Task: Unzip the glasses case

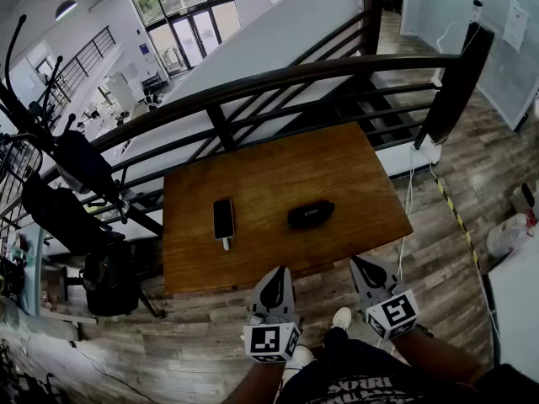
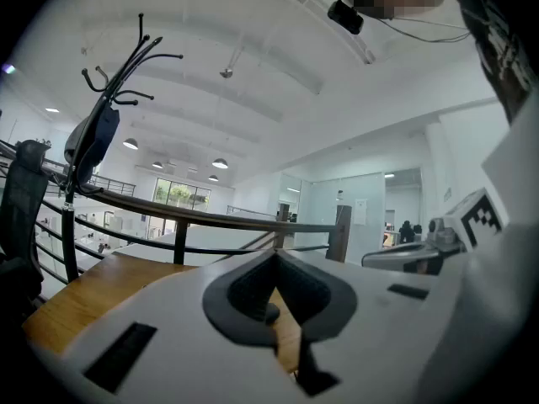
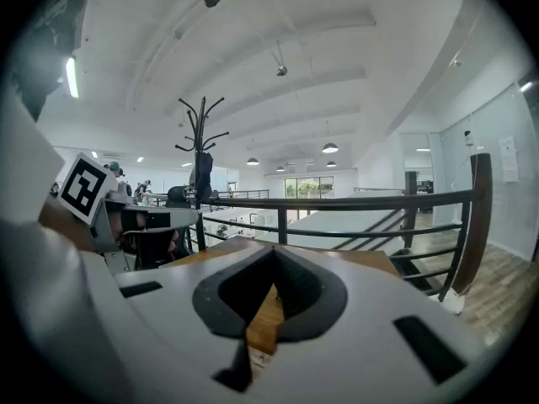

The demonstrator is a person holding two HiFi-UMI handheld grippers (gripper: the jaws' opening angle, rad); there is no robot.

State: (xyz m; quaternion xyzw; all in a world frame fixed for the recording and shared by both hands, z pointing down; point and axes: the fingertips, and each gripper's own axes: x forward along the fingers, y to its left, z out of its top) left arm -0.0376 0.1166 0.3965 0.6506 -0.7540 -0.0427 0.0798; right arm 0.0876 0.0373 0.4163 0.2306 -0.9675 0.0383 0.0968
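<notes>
The black glasses case (image 1: 310,214) lies zipped shut on the wooden table (image 1: 278,162), right of its middle. Both grippers hover over the floor just off the table's near edge, short of the case. My left gripper (image 1: 274,270) points at the table edge below the case, its jaws closed on nothing. My right gripper (image 1: 357,262) sits further right, tips also together and empty. In the left gripper view my left gripper (image 2: 274,255) shows only tabletop (image 2: 93,289) past its tips. In the right gripper view my right gripper (image 3: 271,251) does the same. Neither gripper view shows the case.
A black phone (image 1: 223,218) with a white plug lies left of the case. A dark railing (image 1: 253,87) runs behind the table. A coat rack (image 1: 50,141) with dark bags stands at the left. A white cable (image 1: 408,200) hangs by the table's right edge.
</notes>
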